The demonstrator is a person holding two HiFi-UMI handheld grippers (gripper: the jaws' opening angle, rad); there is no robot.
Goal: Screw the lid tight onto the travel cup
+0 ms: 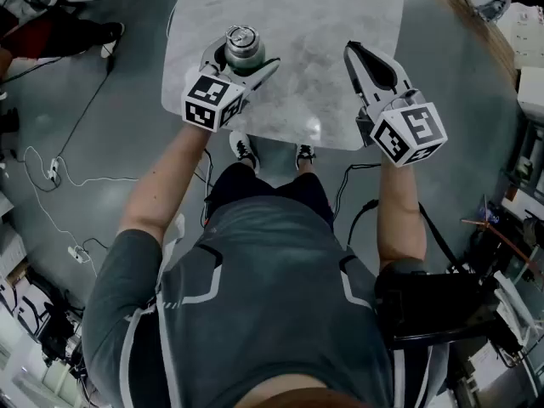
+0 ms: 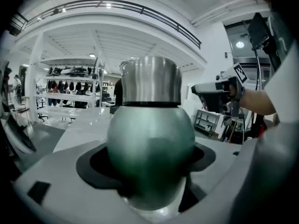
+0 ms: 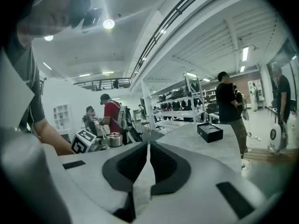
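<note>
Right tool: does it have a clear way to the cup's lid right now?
Probably yes. The lid stands clear above the left tool clamping the cup by its body, and only bare table lies between it and the right tool. That tool is shut and empty, so it must open first.

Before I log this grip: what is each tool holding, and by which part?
The left tool clamps the green travel cup by its rounded body, below the steel lid. The right tool is shut, empty.

Your cup (image 2: 149, 153) is dark green under a silver lid (image 2: 150, 80), the table (image 1: 314, 24) mottled grey — your left gripper (image 1: 242, 65) and right gripper (image 1: 351, 51) pale grey, black-padded, with black-and-white squares on their cubes.
</note>
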